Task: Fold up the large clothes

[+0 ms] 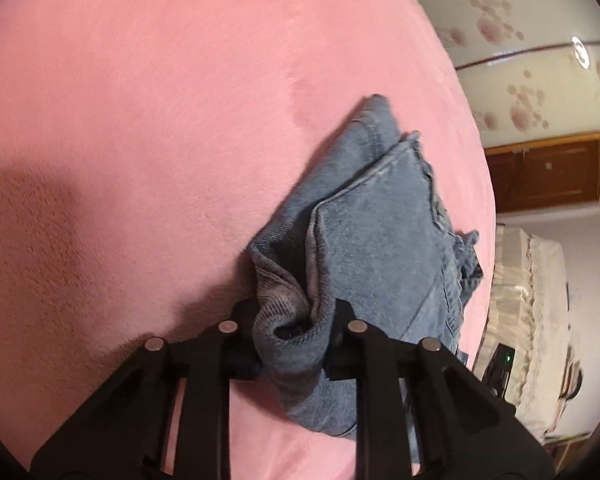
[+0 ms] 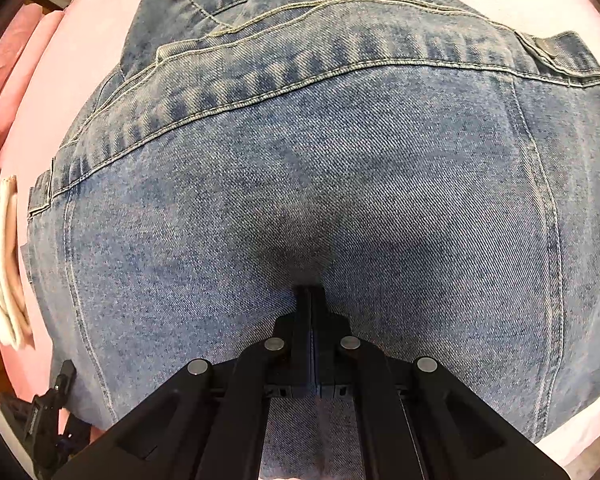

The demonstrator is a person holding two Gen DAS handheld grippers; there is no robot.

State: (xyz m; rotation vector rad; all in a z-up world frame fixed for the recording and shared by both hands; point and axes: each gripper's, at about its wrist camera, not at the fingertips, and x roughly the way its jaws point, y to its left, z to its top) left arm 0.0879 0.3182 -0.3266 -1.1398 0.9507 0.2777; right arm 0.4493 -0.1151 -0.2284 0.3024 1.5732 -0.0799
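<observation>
Left gripper [image 1: 292,320] pinches bunched denim jacket [image 1: 372,216]; right gripper [image 2: 311,292] pressed together on twill.

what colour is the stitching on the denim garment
Pale yellowish-tan thread on faded blue denim garment; it shows best in the right wrist view, along the seams.

A pink bed [image 1: 148,120] fills most of the left wrist view. Beyond its right edge stands a pale wardrobe [image 1: 540,80] with a pink flower print, and below that a brown wooden door [image 1: 548,176]. Lower again, still off the bed's right edge, sits white lace-trimmed bedding [image 1: 540,300]. In the right wrist view, folded white and cream cloths [image 2: 4,264] lie at the bed's left edge.
</observation>
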